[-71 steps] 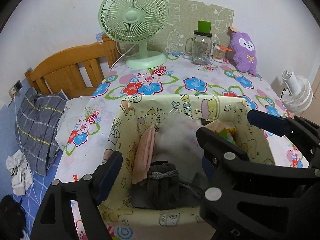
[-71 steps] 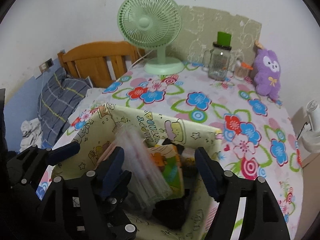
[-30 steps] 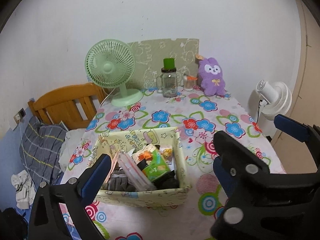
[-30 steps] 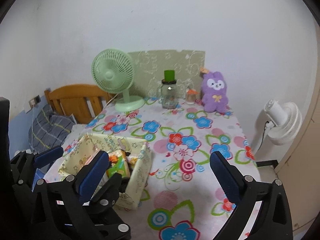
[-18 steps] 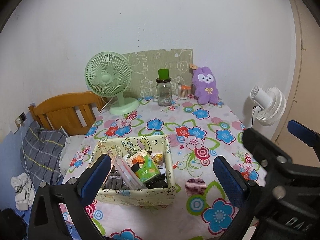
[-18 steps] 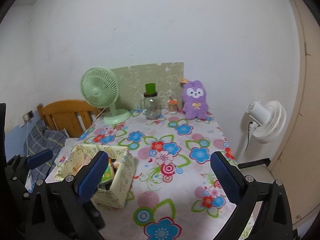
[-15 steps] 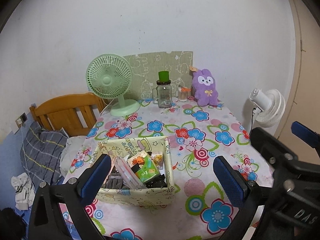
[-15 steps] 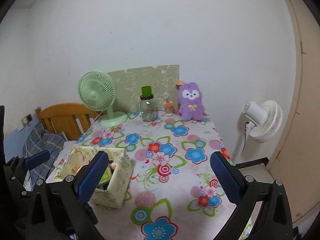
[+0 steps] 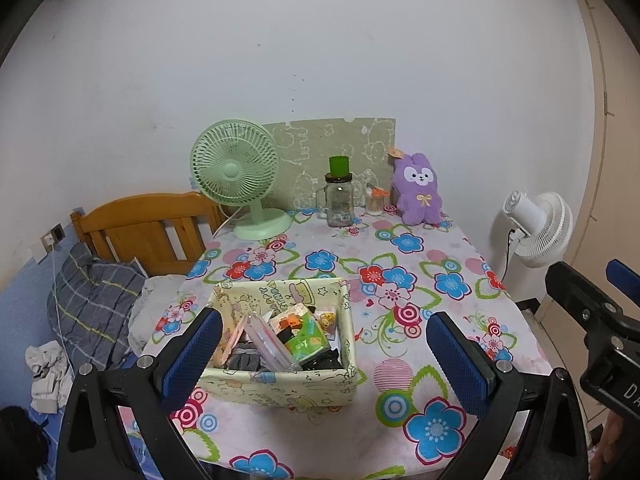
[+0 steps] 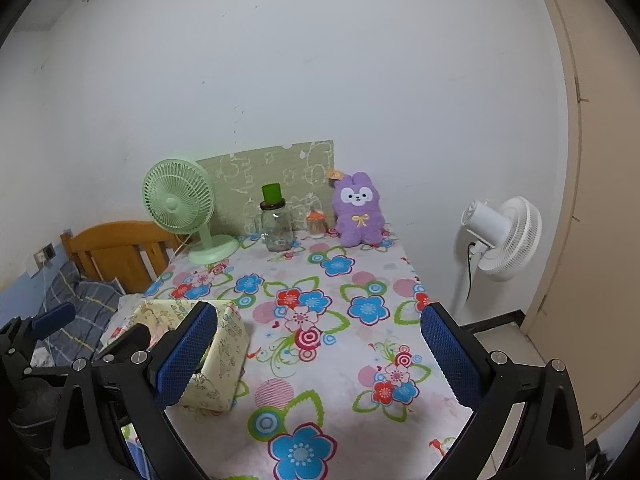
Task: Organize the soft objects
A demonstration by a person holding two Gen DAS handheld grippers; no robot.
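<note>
A pale yellow cartoon-print fabric box [image 9: 280,386] stands at the near left of the floral table [image 9: 400,264]. It holds dark folded cloth [image 9: 246,360], a pink cloth, a clear pouch and a green packet [image 9: 306,338]. My left gripper [image 9: 322,354] is open and empty, well back from the box. The right gripper [image 10: 318,354] is open and empty too, above the table's near edge, with the box [image 10: 216,360] by its left finger. A purple plush rabbit [image 9: 418,196] sits against the back wall.
A green desk fan [image 9: 240,176], a glass jar with a green lid [image 9: 339,200] and a small cup stand at the table's back. A white fan [image 10: 502,238] stands on the right. A wooden chair [image 9: 148,228] and a bed with plaid bedding [image 9: 92,300] lie left.
Both grippers have pulled up and back from inside the box, where the right one held a clear pouch. They now stand empty, far from the box.
</note>
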